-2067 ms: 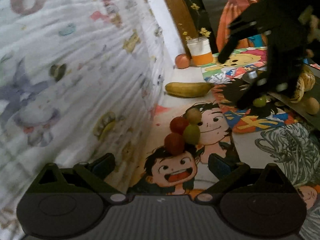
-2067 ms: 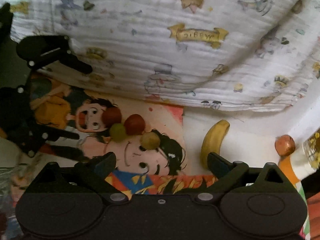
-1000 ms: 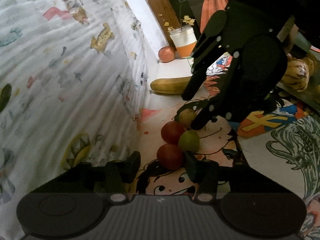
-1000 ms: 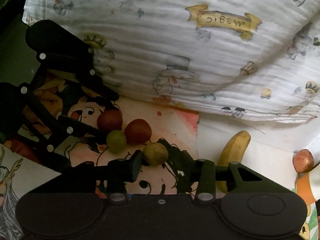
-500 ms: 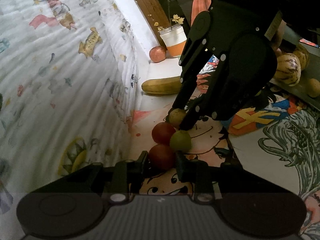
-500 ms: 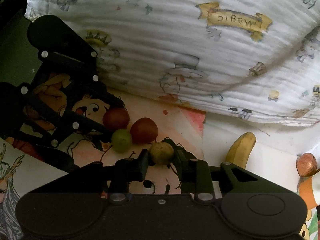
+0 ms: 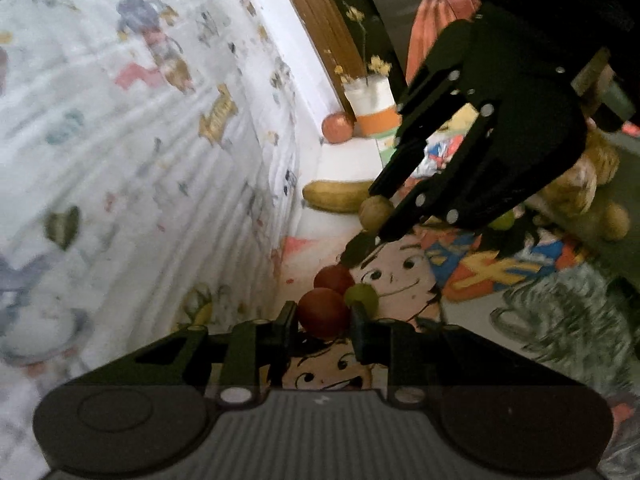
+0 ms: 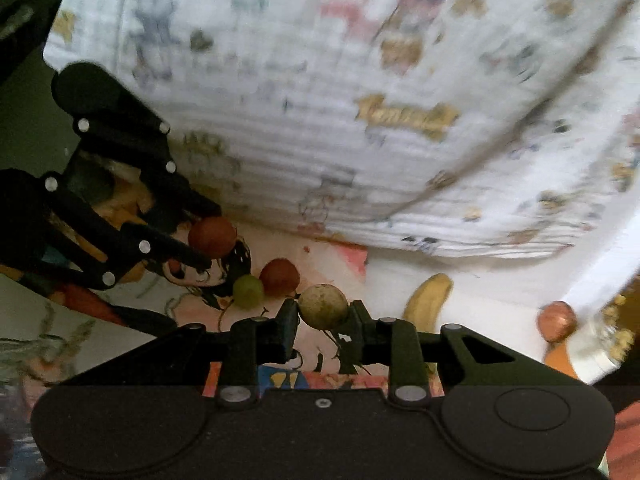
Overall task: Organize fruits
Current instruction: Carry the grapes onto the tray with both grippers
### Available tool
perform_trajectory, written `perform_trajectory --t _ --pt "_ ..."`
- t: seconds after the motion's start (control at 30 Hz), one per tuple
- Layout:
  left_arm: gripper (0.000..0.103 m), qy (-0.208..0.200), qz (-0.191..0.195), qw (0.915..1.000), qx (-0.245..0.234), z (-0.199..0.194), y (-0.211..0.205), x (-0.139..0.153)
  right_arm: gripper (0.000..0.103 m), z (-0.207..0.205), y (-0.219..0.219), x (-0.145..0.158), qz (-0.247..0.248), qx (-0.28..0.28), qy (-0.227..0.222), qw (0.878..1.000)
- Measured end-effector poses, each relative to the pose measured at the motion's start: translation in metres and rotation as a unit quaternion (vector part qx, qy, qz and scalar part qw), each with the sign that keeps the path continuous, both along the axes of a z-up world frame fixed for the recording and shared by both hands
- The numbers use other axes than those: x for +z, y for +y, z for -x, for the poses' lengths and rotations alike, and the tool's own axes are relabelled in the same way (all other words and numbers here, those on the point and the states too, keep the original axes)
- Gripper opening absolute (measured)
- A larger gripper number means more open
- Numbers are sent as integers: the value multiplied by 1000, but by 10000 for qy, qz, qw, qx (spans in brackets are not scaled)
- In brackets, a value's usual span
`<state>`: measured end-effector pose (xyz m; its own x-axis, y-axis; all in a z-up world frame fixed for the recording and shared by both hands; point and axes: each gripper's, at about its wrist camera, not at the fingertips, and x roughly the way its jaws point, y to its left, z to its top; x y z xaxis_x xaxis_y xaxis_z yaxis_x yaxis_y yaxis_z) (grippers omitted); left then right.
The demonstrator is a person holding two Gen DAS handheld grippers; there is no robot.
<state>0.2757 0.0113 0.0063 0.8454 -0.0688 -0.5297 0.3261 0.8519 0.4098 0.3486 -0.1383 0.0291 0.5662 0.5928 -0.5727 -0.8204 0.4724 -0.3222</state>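
Observation:
My left gripper (image 7: pixel 323 317) is shut on a red round fruit (image 7: pixel 322 318), held a little above the cartoon-print mat (image 7: pixel 404 276). A second red fruit (image 7: pixel 334 278) and a small green fruit (image 7: pixel 362 296) lie on the mat just beyond it. My right gripper (image 8: pixel 323 312) is shut on a tan round fruit (image 8: pixel 323 306), also off the mat. The left wrist view shows the right gripper (image 7: pixel 374 216) reaching in from the upper right with that tan fruit (image 7: pixel 376 212). The right wrist view shows the left gripper (image 8: pixel 200 240) at the left with its red fruit (image 8: pixel 212 236).
A banana (image 7: pixel 336 196) lies on the white surface by the printed bedsheet (image 7: pixel 140 140). Farther back stand an orange-red fruit (image 7: pixel 338 127) and a white-and-orange cup (image 7: pixel 376 112) with yellow flowers. At the right, a tray (image 7: pixel 592 236) holds several striped and tan fruits.
Both grippers went from open to shut, the left on the nearest red fruit, the right on the tan one. Both fruits have since risen off the mat.

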Motion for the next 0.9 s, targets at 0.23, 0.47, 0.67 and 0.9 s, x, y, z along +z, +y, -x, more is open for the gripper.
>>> perform_trajectory --t 0.23,0.47,0.67,0.9 --pt "30 -228 555 9981 102 30 -15 24 30 49 -40 34 -678 -604 -251 9956" --pt "30 -371 1061 9937 13 55 -41 50 30 95 -77 58 -1109 -1077 -451 9870" --pt "31 -439 1189 9917 -205 77 -69 63 30 128 -113 68 -1377 -1507 -430 9780" --pt "31 -183 1699 9848 -323 87 -101 59 30 147 -146 46 -1521 -2052 -37 9668"
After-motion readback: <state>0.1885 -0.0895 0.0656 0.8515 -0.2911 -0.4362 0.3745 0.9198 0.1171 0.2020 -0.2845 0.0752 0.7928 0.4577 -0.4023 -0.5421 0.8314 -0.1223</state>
